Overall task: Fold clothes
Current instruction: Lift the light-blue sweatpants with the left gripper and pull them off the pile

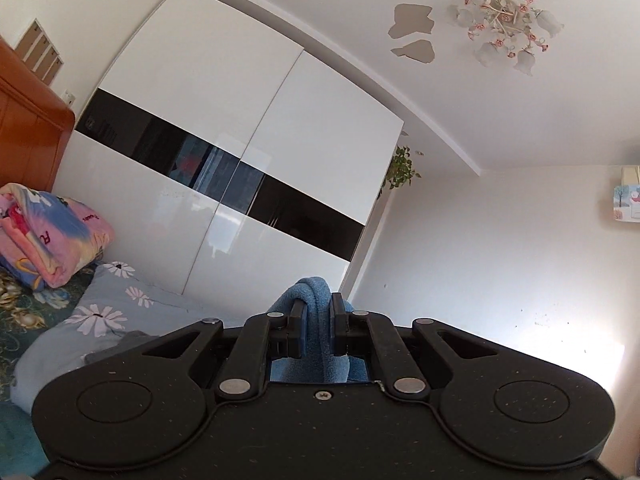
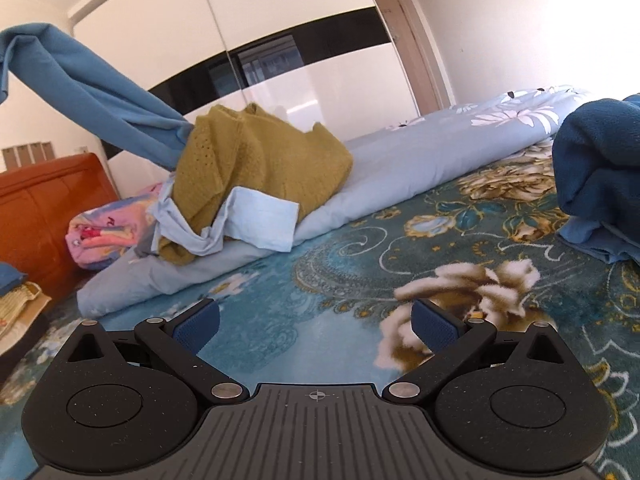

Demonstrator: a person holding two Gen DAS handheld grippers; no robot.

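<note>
My left gripper (image 1: 318, 312) is shut on a fold of a blue garment (image 1: 310, 292), held high and pointing level at the wardrobe. In the right wrist view that blue garment (image 2: 92, 92) stretches taut from the upper left down into a clothes pile. The pile holds a mustard knitted sweater (image 2: 260, 160) and a pale blue shirt (image 2: 256, 220), lying on a rolled light blue duvet (image 2: 400, 176). My right gripper (image 2: 316, 324) stands open and empty, low over the floral bed cover (image 2: 340, 280).
A white wardrobe (image 1: 224, 120) with a black band fills the far side. A dark blue folded fleece (image 2: 600, 176) lies at the right. A pink patterned blanket (image 2: 104, 236), an orange wooden headboard (image 2: 44, 208) and stacked items (image 2: 16, 300) sit at the left.
</note>
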